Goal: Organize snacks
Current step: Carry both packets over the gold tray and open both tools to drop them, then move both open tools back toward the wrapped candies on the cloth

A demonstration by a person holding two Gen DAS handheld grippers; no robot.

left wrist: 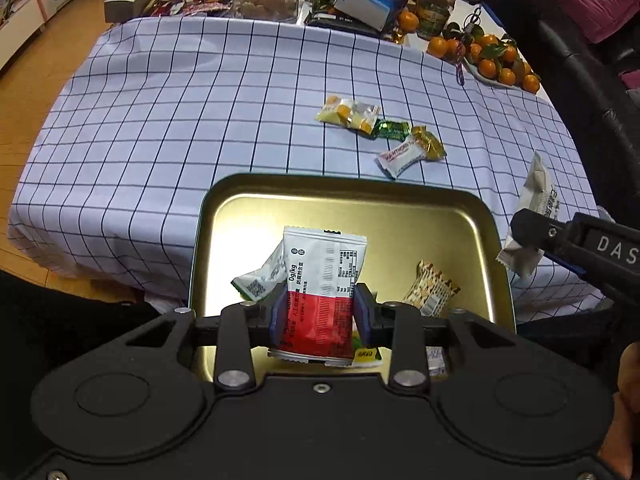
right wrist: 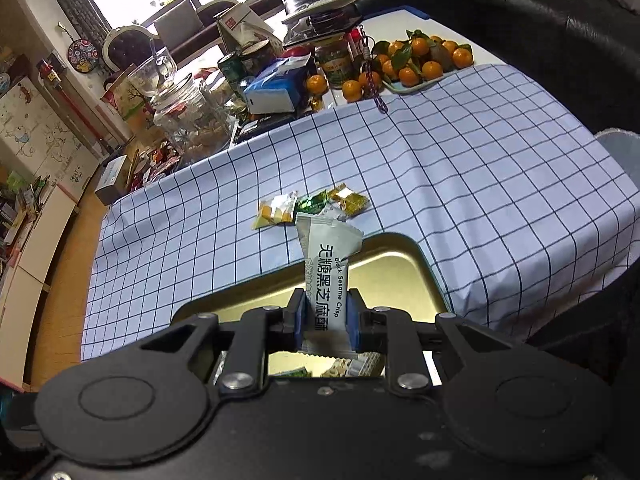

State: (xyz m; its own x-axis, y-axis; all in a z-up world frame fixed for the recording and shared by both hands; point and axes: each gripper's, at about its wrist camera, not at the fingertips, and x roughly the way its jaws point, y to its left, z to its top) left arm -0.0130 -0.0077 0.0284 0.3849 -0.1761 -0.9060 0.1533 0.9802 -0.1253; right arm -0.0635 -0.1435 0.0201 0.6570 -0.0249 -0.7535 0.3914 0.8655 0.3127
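"Black Sesame Crisp" on grey snack packet (right wrist: 326, 280); "0g/kg" on red-white packet (left wrist: 320, 280).

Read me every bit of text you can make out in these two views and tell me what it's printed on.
"Black Sesame Crisp": on the grey sesame packet in the right claw, beside large Chinese characters.
"0g/kg": on the red and white packet in the left claw.
"DAS": cut off, on the right claw's body in the left view.
Fine print and the loose candies are too small or blurred.
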